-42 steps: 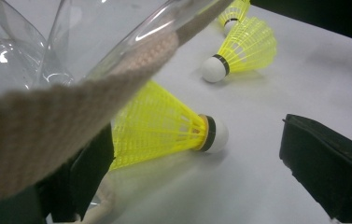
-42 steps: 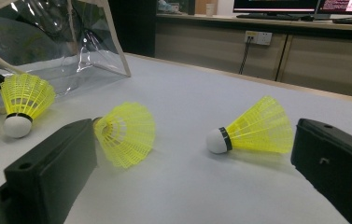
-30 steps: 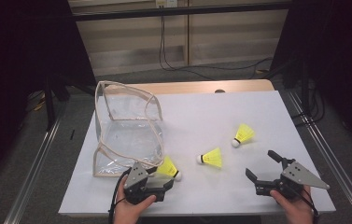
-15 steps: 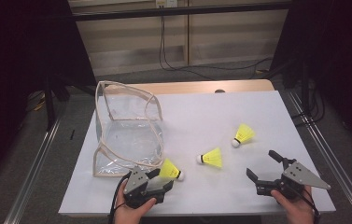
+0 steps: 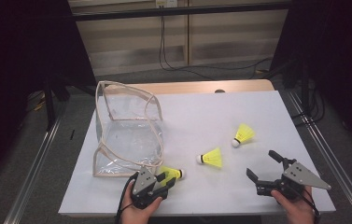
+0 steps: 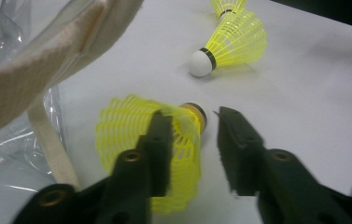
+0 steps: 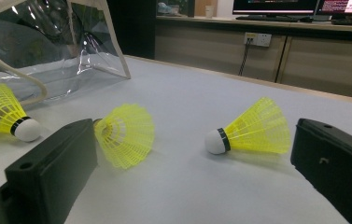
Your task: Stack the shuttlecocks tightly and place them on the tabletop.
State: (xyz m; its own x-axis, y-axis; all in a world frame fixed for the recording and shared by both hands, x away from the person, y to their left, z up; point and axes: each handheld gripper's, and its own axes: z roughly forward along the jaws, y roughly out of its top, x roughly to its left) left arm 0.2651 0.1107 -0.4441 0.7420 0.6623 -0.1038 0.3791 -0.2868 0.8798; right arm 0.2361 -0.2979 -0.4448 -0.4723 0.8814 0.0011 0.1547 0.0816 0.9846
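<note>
Left gripper jaws newly narrowed around shuttlecock

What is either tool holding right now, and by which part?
The left tool has just been closing around the nearest shuttlecock, jaws astride its yellow skirt near the cork; a firm grip cannot be told. The right tool stands open, holding nothing.

No writing, label, brand name, number or sign can be read anywhere. In the right gripper view, two computer monitors at the back show lines of text, but the letters are too small and blurred to make out. A wall socket below them carries no legible marking.
</note>
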